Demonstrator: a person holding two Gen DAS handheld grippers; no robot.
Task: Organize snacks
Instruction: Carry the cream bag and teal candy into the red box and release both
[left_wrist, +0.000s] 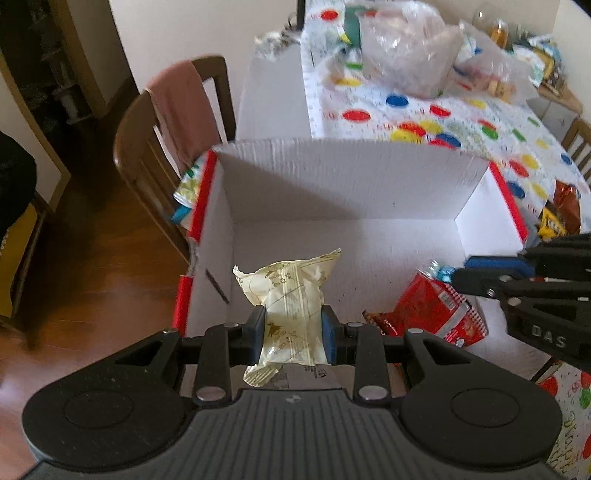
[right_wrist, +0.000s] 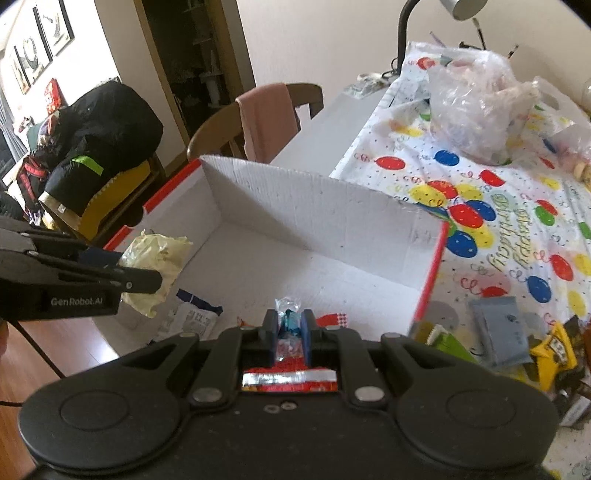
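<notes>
My left gripper (left_wrist: 293, 328) is shut on a pale yellow snack packet (left_wrist: 288, 295), held over the near left part of a white cardboard box with red edges (left_wrist: 351, 177). The right wrist view shows that left gripper (right_wrist: 136, 267) and its yellow packet (right_wrist: 159, 254) from the side. My right gripper (right_wrist: 289, 330) is shut on a small candy in a clear and blue wrapper (right_wrist: 288, 317), over the near right of the box (right_wrist: 314, 218). From the left wrist view, this right gripper (left_wrist: 458, 271) hangs above a red snack bag (left_wrist: 432, 310) lying in the box.
A white and blue packet (right_wrist: 192, 317) lies on the box floor. Right of the box, a balloon-print tablecloth (right_wrist: 498, 229) carries plastic bags (right_wrist: 476, 107) and several loose snacks (right_wrist: 502, 332). A wooden chair with a pink cloth (left_wrist: 184, 110) stands left of the box.
</notes>
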